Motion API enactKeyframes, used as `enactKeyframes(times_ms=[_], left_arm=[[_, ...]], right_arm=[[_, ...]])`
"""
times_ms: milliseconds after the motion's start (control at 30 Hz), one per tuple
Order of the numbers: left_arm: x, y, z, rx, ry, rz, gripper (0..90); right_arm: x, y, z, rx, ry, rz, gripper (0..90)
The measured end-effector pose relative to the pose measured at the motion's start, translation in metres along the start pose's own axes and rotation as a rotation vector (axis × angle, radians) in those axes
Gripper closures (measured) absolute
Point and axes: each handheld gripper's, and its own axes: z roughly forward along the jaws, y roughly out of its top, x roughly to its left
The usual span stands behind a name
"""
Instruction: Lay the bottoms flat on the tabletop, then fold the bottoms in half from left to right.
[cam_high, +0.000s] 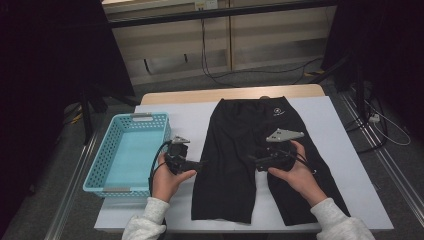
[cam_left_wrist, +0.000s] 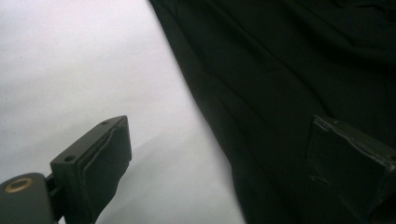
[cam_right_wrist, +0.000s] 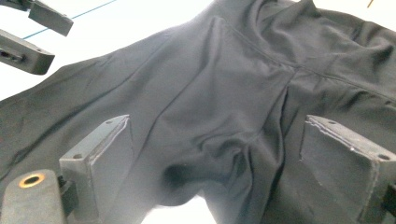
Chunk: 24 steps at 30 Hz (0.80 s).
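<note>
Black shorts (cam_high: 250, 155) lie flat on the white surface (cam_high: 345, 165), waistband at the far edge, both legs running toward the person. Long axis is near-to-far, the legs splaying slightly at the hems. They look spread and smoothed, probably so they can be folded.

Left tool (cam_high: 200, 165) sits at the outer edge of the left leg, pointing inward across the surface. In the left gripper view its jaws stand wide apart, one over bare surface (cam_left_wrist: 70, 70), one over the fabric (cam_left_wrist: 289, 84), with nothing pinched.

Right tool (cam_high: 252, 161) hovers over the inner part of the right leg, near the crotch, also pointing inward (so the two tools face each other across the left leg). In the right gripper view its jaws are spread with a gap, the crotch seam (cam_right_wrist: 261, 135) lying between them, pads not pressing cloth. The left tool (cam_right_wrist: 28, 37) shows far off at the upper left there.

Turquoise basket (cam_high: 100, 165) stands just left of the shorts, beside the left hand (cam_high: 167, 182), likely the drop point once folded.

My read: both tools are free of the cloth and placed at mid-leg height for a fresh grip.
</note>
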Motion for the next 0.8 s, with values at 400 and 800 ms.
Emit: enactKeyframes(times_ms=[400, 800], left_arm=[[-0.0064, 0.0003, 0.0001, 0.010, 0.001, 0.017, 7.1], [-0.0044, -0.0042, -0.0035, 0.012, 0.008, 0.007, 7.2]], right_arm=[[0.0012, -0.0015, -0.0039, -0.002, 0.001, 0.001, 8.7], [-0.0005, -0.0015, -0.0041, -0.010, -0.011, 0.000, 8.9]])
